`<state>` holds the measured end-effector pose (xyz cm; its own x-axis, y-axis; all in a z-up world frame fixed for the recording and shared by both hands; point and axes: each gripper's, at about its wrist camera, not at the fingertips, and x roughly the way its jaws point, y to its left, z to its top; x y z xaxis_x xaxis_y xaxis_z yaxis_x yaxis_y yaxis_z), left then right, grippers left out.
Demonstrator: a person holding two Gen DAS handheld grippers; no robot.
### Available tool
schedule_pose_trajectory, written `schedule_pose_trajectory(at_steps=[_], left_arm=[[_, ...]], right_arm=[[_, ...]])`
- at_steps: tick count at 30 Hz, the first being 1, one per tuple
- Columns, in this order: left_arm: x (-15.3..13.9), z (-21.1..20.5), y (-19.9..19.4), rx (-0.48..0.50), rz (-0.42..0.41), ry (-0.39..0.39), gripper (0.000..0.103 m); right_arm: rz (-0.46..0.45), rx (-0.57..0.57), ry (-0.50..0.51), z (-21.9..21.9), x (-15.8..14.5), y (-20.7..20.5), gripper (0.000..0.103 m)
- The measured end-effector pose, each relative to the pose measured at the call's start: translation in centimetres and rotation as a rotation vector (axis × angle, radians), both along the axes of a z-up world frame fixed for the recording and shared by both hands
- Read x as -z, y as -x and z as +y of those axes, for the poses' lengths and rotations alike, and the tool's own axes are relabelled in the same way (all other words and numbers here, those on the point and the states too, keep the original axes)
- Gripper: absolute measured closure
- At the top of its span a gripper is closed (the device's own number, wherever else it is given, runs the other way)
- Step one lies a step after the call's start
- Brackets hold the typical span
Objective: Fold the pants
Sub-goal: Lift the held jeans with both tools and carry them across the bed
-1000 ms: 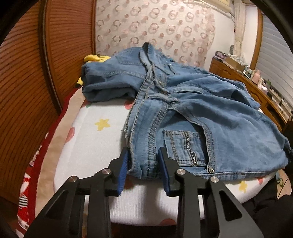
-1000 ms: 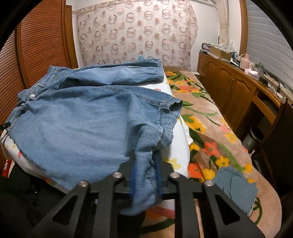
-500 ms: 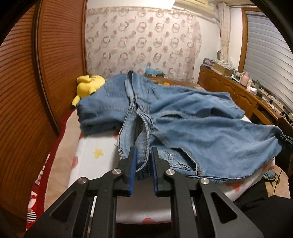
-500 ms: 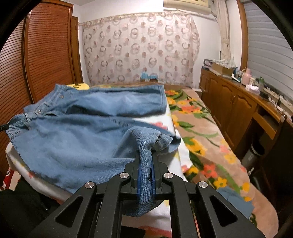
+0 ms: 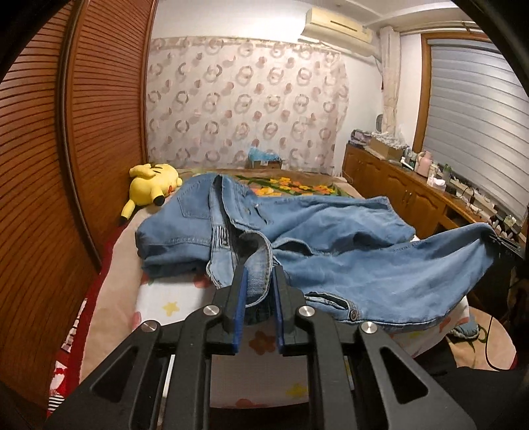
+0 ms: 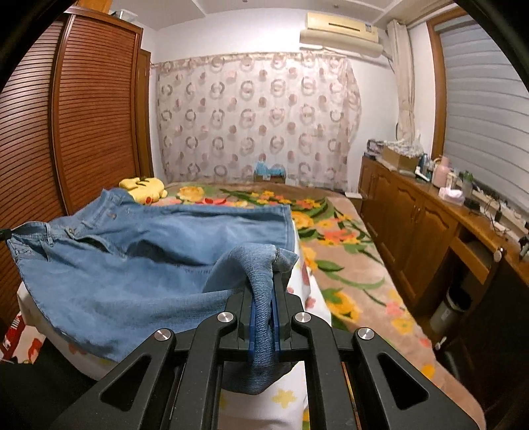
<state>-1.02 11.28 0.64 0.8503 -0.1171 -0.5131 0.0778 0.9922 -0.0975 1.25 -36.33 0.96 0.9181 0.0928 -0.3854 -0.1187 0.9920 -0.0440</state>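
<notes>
Blue denim dominates the left wrist view: the jeans [image 5: 330, 251] lie spread across a white bed cover [image 5: 172, 297] printed with stars and flowers, one edge raised off it. The left gripper [image 5: 259, 291] pinches the waistband between its blue pads, the jaws drawn in close on the cloth. Louvred wooden wardrobe doors [image 5: 49, 165] run along the left, a curtain [image 5: 244, 109] with ring patterns hangs behind the bed, and an air conditioner [image 5: 337, 24] sits high on the wall. A yellow plush toy [image 5: 148, 185] lies beside the far end of the jeans. At the right edge the right gripper [image 5: 506, 246] shows dark, holding the other end of the denim up.

In the right wrist view the jeans [image 6: 132, 264] stretch leftwards over the same bed, and a floral blanket [image 6: 334, 238] covers the mattress beyond them. The right gripper [image 6: 264, 317] is pressed together on a bunched fold of a trouser leg, which droops down between its jaws. A wooden sideboard [image 6: 416, 231] cluttered with bottles and boxes lines the right wall under a window blind [image 6: 482, 109].
</notes>
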Motion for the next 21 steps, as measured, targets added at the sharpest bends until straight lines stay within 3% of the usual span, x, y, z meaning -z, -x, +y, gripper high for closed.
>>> schedule_pose_trajectory(at_steps=[7, 15, 21], left_arm=[[-1.7, 0.3, 0.9, 0.005, -0.045, -0.004, 0.087], [0.9, 1.0, -1.5, -0.02, 0.017, -0.02, 0.087], [2.3, 1.2, -2.7, -0.029, 0.036, -0.013, 0.087]], right_arm=[[-0.06, -0.004, 0.026, 0.6, 0.0, 0.6, 0.096], [-0.061, -0.014, 0.073, 2.0, 2.2, -1.1, 0.096], [0.01, -0.009, 0.106, 3.0, 5.4, -4.7, 0.096]])
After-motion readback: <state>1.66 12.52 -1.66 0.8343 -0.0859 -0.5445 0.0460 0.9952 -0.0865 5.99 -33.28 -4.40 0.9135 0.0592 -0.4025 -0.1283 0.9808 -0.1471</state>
